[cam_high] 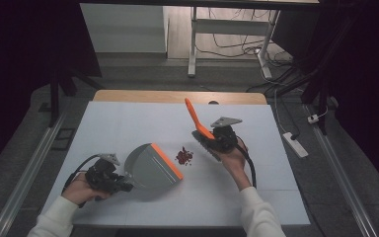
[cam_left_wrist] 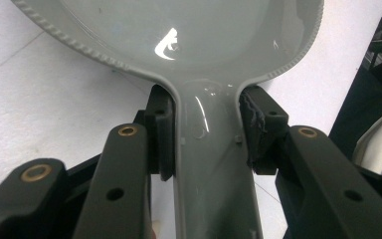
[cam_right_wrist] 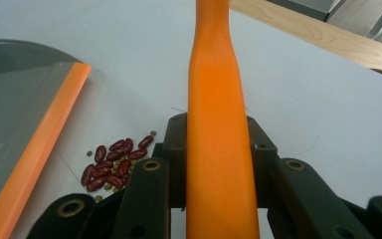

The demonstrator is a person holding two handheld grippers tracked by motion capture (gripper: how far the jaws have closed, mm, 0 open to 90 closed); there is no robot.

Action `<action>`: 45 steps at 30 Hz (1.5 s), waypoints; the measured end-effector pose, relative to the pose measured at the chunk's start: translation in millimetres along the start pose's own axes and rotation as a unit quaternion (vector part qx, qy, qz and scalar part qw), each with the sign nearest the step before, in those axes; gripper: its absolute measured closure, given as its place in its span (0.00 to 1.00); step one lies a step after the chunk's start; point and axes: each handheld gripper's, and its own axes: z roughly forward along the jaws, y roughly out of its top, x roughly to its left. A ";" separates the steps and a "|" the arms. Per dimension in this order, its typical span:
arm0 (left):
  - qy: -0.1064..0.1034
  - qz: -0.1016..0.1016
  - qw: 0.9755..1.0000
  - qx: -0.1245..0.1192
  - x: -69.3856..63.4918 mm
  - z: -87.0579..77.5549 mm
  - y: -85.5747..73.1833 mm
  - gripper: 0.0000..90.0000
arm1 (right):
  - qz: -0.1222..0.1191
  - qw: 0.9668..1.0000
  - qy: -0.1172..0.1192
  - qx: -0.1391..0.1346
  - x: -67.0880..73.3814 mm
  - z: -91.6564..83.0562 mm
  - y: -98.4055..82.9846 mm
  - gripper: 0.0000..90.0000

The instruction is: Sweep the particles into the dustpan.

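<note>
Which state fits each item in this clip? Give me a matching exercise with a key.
Items:
1. dustpan
2. brush
3. beans
4. left gripper

States:
A. loose pile on the table
B. grey, orange front lip
C. orange handle clamped by the right gripper
D. shut on a grey handle

Pairs: 1-B, 2-C, 3-A, 4-D

Room: grey floor; white-legged desk at twelve o'clock; tangled cables beneath; power strip at three o'clock; dark surrounds.
</note>
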 end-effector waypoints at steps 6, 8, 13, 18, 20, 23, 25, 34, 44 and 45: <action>-0.003 0.004 1.000 0.005 -2.1 3.5 1.3 0.68 | -0.005 1.000 0.002 0.010 3.3 8.3 -1.0 0.78; -0.004 0.006 1.000 0.007 -3.2 4.8 2.1 0.68 | -0.008 1.000 0.003 0.013 3.8 11.2 -1.2 0.78; -0.008 0.011 1.000 0.007 -7.5 9.6 6.4 0.68 | -0.008 1.000 0.005 0.017 7.3 18.3 -0.7 0.78; -0.009 0.012 1.000 0.016 -8.0 13.2 7.3 0.68 | -0.015 0.999 0.008 0.028 13.0 28.3 -0.4 0.78; -0.009 0.010 1.000 0.017 -8.5 14.0 7.5 0.68 | -0.019 0.999 0.009 0.035 17.1 32.7 -0.6 0.78; -0.010 0.012 1.000 0.020 -9.1 15.8 8.0 0.68 | -0.032 0.999 0.006 0.044 21.9 37.4 -0.8 0.78; -0.011 0.010 1.000 0.019 -8.8 16.6 7.8 0.68 | -0.033 0.998 0.007 0.046 22.5 39.0 -1.3 0.78; -0.009 0.013 1.000 0.019 -9.9 17.2 8.2 0.68 | -0.032 0.998 0.012 0.045 24.5 43.3 -2.3 0.78; -0.011 0.012 1.000 0.019 -9.4 18.5 8.5 0.68 | -0.035 0.998 0.019 0.047 28.3 43.7 -2.5 0.78; -0.011 0.012 1.000 0.019 -9.4 18.5 8.4 0.68 | -0.035 0.998 0.019 0.047 28.9 43.7 -2.5 0.78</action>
